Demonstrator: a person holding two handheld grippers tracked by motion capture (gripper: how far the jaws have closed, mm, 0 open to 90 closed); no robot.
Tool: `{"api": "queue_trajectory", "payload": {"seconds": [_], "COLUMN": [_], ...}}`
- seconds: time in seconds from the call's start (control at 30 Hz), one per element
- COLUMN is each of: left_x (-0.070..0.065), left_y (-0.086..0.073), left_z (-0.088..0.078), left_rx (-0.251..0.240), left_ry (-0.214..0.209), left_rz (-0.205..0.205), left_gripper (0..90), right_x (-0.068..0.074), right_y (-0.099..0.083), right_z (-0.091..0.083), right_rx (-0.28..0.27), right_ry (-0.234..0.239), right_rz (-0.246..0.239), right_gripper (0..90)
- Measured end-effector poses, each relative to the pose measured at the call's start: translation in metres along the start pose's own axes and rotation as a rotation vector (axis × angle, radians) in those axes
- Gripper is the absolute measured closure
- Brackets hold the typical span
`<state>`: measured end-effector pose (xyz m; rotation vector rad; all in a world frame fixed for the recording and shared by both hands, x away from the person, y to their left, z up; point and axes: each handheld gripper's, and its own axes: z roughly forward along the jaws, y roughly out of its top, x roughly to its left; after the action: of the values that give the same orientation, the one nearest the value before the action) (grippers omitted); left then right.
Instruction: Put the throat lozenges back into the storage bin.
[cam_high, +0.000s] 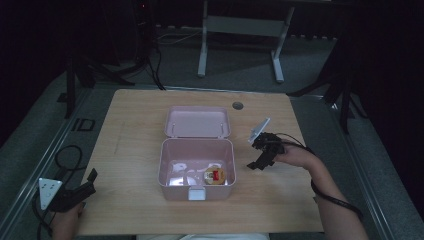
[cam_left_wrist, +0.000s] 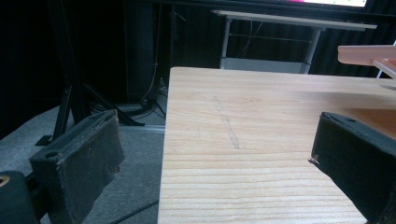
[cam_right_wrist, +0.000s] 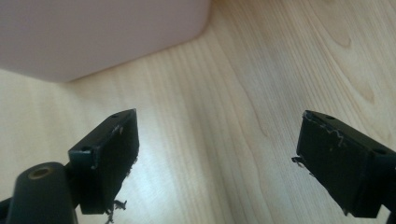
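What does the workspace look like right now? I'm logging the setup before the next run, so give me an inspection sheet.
Surface: wooden table, faint scratch left of centre, round port at the far edge.
Job's things: pink box at centre, lid open and laid back; inside, a small round item with a red centre and pale shapes too dim to identify.
Clutter: nothing seen.
Grippers: left gripper open at the table's near-left edge; right gripper open, just right of the box, holding nothing.
Cables: one trails from each gripper; more on the floor behind.
Surroundings: dark room, grey floor, another table's white legs, black stands.
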<state>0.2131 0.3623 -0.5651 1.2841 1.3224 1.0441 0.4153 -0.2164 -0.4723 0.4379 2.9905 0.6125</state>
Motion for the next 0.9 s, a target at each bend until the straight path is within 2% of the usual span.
{"api": "queue_trajectory", "payload": {"seconds": [0.07,0.1,0.17,0.37,0.5,0.6,0.8,0.83,0.9], "left_x": [0.0,0.0,0.0,0.0,0.0,0.0,0.0,0.0,0.0], "left_y": [0.0,0.0,0.0,0.0,0.0,0.0,0.0,0.0,0.0], "left_z": [0.0,0.0,0.0,0.0,0.0,0.0,0.0,0.0,0.0], "left_rx": [0.001,0.001,0.0,0.001,0.0,0.001,0.001,0.001,0.001], "left_ry": [0.001,0.001,0.001,0.001,0.001,0.0,0.001,0.001,0.0], "left_rz": [0.001,0.001,0.001,0.001,0.001,0.0,0.0,0.0,0.0], "left_gripper": [2.4,2.4,2.4,2.4,2.4,2.4,2.4,2.4,2.5], "right_x": [-0.002,-0.003,-0.003,-0.007,-0.008,-0.011,-0.014,-0.014,-0.015], "right_y": [-0.004,-0.011,-0.016,-0.031,-0.041,-0.05,-0.068,-0.068,-0.076], "right_z": [0.003,0.01,0.016,0.026,0.029,0.03,0.035,0.035,0.036], "right_rx": [-0.014,-0.029,-0.039,-0.102,-0.155,-0.201,-0.265,-0.265,-0.301], "right_ry": [-0.003,0.0,-0.015,-0.041,-0.084,-0.128,-0.208,-0.208,-0.236], "right_rz": [0.008,0.034,0.034,0.079,0.125,0.183,0.251,0.251,0.281], "right_gripper": [12.6,12.5,12.2,11.9,11.9,11.6,11.6,11.6,11.6]}}
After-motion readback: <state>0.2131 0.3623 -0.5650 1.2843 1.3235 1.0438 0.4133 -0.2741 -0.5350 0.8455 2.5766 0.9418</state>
